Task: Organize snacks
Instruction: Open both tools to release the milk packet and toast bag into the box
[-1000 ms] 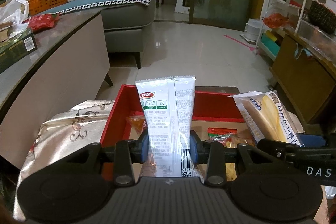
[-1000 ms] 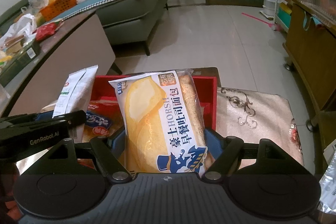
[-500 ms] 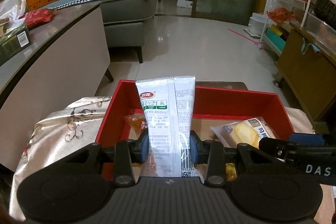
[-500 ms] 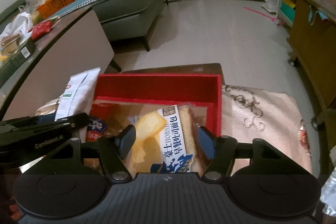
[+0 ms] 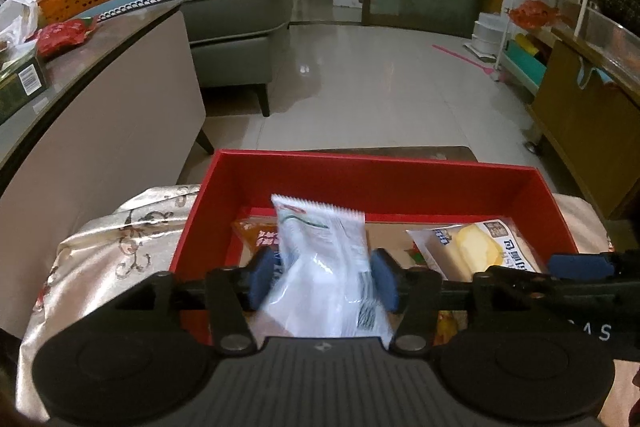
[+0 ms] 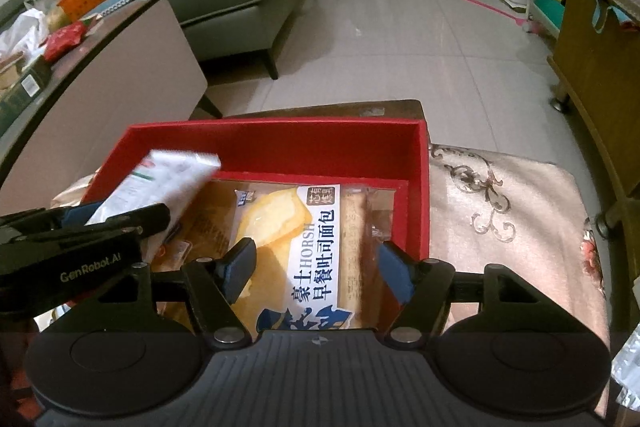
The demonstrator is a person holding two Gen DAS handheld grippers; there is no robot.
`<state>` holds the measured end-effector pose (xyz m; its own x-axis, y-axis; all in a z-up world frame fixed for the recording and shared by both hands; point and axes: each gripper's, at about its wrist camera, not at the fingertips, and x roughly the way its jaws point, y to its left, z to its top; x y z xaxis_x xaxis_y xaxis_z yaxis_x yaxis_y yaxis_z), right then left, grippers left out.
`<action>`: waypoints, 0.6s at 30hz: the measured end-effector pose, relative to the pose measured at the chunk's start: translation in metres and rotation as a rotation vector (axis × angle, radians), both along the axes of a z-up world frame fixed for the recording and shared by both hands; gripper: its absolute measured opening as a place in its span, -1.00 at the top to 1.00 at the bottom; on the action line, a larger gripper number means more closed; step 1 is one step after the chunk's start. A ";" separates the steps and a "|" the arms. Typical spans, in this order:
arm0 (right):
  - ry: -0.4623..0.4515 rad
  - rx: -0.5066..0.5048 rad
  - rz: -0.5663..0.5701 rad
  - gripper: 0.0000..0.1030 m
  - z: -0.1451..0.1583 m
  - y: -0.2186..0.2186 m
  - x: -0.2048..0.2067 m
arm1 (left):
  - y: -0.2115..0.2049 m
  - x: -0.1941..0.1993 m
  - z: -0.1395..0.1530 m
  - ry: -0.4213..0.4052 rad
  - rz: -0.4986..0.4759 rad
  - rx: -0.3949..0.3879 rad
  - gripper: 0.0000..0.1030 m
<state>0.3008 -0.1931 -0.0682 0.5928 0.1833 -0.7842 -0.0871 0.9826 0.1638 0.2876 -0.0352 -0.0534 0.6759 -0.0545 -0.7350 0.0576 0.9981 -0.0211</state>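
A red box [image 5: 372, 183] sits on a patterned cloth; it also shows in the right wrist view [image 6: 272, 143]. My left gripper [image 5: 322, 281] is open over the box, and the white snack packet [image 5: 328, 267] tips forward between its jaws, blurred; the packet also shows in the right wrist view [image 6: 160, 183]. My right gripper [image 6: 316, 267] is open above the yellow bread packet [image 6: 304, 239], which lies flat in the box and also shows in the left wrist view [image 5: 468, 247]. An orange snack [image 5: 256, 233] lies in the box.
The box stands on a small table draped in a shiny beige cloth [image 6: 500, 211]. A long counter [image 5: 92, 99] with clutter runs along the left. A sofa [image 5: 236, 11] stands behind it. A wooden cabinet [image 5: 580, 115] and wire shelf stand on the right.
The right gripper opened and left the bread packet lying in the box. The left gripper's jaws opened and the white packet, upright before, now tips down into the box.
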 end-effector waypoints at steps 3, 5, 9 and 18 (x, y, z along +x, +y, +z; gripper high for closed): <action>-0.004 -0.016 0.002 -0.46 -0.001 0.001 0.002 | 0.001 0.001 0.000 0.005 0.007 -0.005 -0.06; -0.005 -0.032 0.005 -0.48 -0.002 0.003 0.004 | 0.002 0.001 0.001 0.006 0.011 -0.008 -0.08; -0.010 -0.059 0.017 -0.51 -0.004 0.007 0.007 | 0.002 0.000 0.001 0.001 0.009 0.000 -0.09; -0.051 -0.125 -0.003 -0.50 -0.002 0.010 0.015 | 0.004 -0.001 0.004 -0.005 0.009 0.005 -0.09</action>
